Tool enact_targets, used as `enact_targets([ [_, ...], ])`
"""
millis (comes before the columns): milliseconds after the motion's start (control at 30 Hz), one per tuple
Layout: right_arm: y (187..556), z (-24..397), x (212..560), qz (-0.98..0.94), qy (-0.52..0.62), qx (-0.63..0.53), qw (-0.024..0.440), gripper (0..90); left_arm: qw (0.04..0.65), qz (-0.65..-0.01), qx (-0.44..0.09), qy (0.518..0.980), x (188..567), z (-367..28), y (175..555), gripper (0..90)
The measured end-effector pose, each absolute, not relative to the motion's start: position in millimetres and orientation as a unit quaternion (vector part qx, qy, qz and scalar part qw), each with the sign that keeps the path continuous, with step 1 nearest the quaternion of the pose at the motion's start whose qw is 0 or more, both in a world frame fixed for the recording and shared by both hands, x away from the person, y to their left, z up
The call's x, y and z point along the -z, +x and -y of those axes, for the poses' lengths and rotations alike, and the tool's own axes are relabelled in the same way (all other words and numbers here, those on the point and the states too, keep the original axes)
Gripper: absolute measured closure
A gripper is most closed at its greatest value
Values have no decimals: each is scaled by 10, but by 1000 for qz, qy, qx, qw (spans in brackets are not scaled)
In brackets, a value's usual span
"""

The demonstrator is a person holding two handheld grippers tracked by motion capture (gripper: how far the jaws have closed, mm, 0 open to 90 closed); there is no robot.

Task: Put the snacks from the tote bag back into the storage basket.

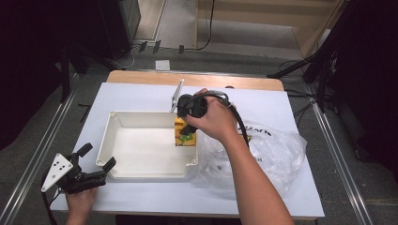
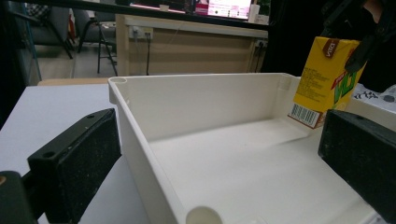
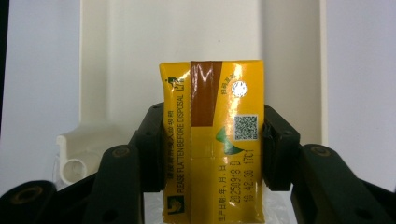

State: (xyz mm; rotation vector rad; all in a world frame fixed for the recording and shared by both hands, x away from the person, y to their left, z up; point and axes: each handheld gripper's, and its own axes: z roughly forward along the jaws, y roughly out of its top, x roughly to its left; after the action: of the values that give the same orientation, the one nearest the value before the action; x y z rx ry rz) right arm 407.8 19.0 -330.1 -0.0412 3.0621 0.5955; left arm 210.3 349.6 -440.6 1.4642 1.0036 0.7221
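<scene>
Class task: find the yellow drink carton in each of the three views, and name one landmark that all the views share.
High view: yellow drink carton at centre, at the tray's right wall.
Left gripper view: upper right, hanging above the tray floor.
Right gripper view: centre, clamped between black jaws.
Shared landmark: the white tray.

In the high view the hand (image 1: pixel 213 119) covers the top of the yellow carton (image 1: pixel 185 135). In the right gripper view its lower end is cut off.
</scene>
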Motion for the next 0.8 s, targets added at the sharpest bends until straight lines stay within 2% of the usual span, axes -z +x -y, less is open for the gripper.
enact_targets([
  [800,4067,-232,3594,-985,-12,-174,9,535,569,-428,-310,630,4404,-3493,2103,0],
])
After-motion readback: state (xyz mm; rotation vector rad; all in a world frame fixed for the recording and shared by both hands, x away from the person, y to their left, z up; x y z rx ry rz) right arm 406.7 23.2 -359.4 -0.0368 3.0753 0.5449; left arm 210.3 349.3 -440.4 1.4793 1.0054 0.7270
